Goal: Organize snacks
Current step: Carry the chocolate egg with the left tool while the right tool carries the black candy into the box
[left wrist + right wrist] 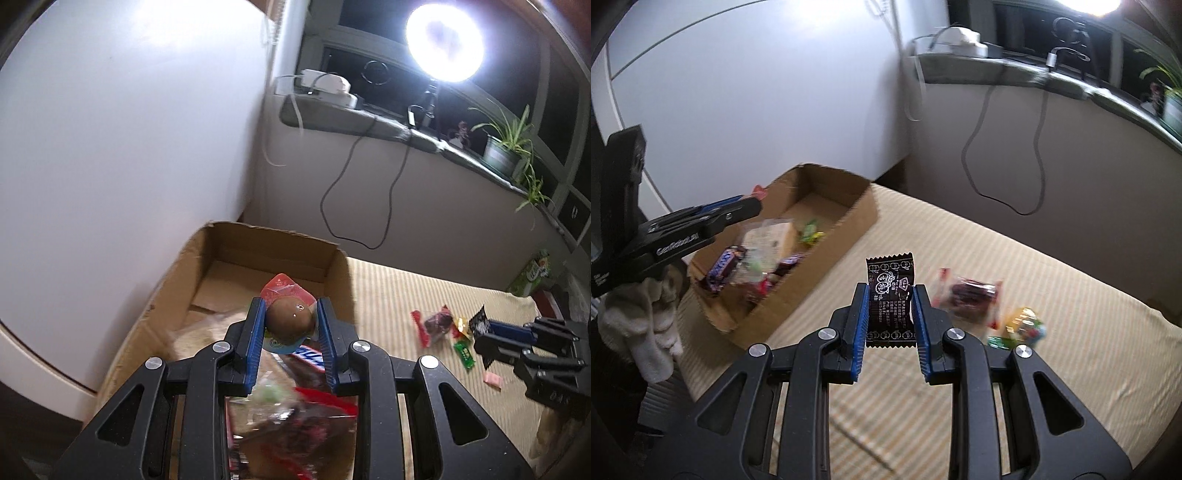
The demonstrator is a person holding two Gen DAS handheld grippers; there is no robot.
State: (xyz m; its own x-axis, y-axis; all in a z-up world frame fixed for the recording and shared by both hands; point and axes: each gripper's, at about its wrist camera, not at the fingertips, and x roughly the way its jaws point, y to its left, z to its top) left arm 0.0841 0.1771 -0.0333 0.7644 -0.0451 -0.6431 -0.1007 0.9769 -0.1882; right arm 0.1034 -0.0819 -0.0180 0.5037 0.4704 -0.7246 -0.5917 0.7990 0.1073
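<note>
Left wrist view: the step in hand looks like carrying picked snacks to the open brown cardboard box (229,266). The left gripper (290,321) is clamped on a round brown snack sealed in a clear and red wrapper (289,319), the blue finger pads (255,328) pressing it from both sides. The box lies just beyond and below the fingertips, with wrapped bars already inside. Next move, I judge: come lower over the box floor, then part the jaws. Off to the right of the fingers, loose sweets (439,321) lie on the striped beige cloth (399,291).

Right wrist view: the right gripper (891,314) is closed narrowly on a flat black printed sachet (891,295) standing upright between its fingers. The box sits well left of the fingertips; a red-filled clear packet (971,295) lies near their right. This gripper must swing left over the box before releasing.
</note>
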